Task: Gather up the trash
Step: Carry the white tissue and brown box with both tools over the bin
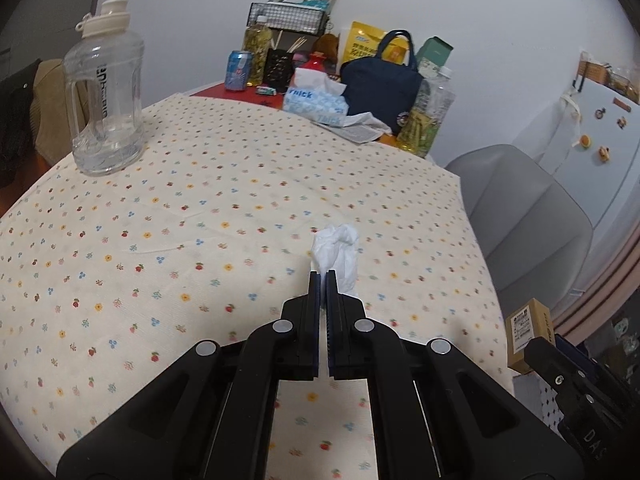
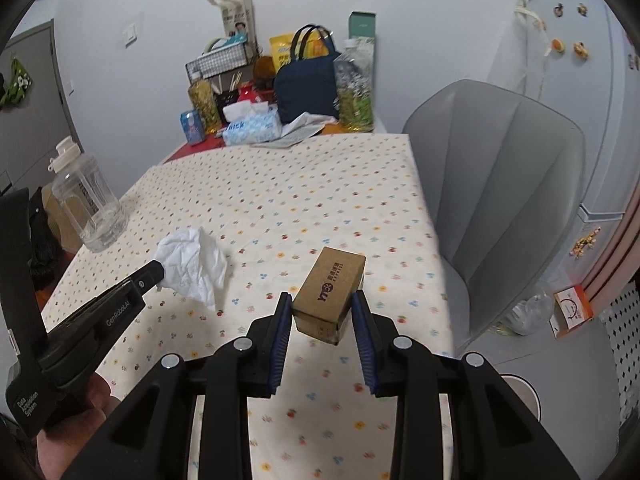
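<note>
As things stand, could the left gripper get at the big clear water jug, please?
Probably not yet: the left gripper is shut on the crumpled tissue, so its fingers are occupied. The path over the tablecloth to the water jug looks clear.

The crumpled tissue was thin white paper, matt and deeply creased. The small box was plain brown cardboard, dull and slightly fibrous, with dark print on one face. The left gripper and the right gripper were matt black plastic with bright metal pivot pins, and ribbed blue rubbery pads lined the fingers. The tablecloth was a soft, matt woven cloth with a small flower print. The far-left water jug was clear glossy plastic, and the far-right chair had a smooth grey surface.
</note>
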Action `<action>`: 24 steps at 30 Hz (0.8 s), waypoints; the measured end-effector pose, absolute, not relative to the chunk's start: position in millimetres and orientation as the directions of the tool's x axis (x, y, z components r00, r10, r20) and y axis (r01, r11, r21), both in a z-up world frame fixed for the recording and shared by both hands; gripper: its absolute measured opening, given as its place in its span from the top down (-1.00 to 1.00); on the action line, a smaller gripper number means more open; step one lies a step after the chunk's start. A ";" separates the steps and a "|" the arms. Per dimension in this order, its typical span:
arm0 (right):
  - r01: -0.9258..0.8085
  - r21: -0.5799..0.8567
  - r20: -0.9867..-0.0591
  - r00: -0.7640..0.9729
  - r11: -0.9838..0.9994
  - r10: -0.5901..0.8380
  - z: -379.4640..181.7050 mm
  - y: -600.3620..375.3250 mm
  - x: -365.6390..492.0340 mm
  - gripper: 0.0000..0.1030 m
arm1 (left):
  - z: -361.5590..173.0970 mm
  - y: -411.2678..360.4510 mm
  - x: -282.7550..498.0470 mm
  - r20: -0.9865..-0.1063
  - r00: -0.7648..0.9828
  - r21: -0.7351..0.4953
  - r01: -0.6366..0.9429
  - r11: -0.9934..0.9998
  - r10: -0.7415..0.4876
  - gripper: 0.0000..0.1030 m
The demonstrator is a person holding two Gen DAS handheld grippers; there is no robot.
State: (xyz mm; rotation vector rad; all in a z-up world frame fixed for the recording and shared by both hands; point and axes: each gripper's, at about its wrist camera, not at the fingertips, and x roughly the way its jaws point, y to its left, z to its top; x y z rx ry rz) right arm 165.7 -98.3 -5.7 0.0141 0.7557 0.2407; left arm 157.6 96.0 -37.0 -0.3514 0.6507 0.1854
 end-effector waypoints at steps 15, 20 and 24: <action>-0.123 0.123 -0.630 0.757 0.985 0.173 17.3 -164.8 124.5 0.41 | -10.2 28.9 142.6 -0.581 0.814 -0.225 -0.164 0.960 0.003 0.93; -0.086 0.135 -0.622 0.768 0.987 0.152 19.5 -190.1 116.5 0.41 | -6.9 3.1 141.8 -0.577 0.817 -0.207 -0.121 0.971 -0.021 0.93; -0.049 0.148 -0.622 0.772 0.988 0.131 17.5 -213.1 114.9 0.41 | -3.5 -19.8 143.2 -0.571 0.820 -0.192 -0.084 0.978 -0.042 0.93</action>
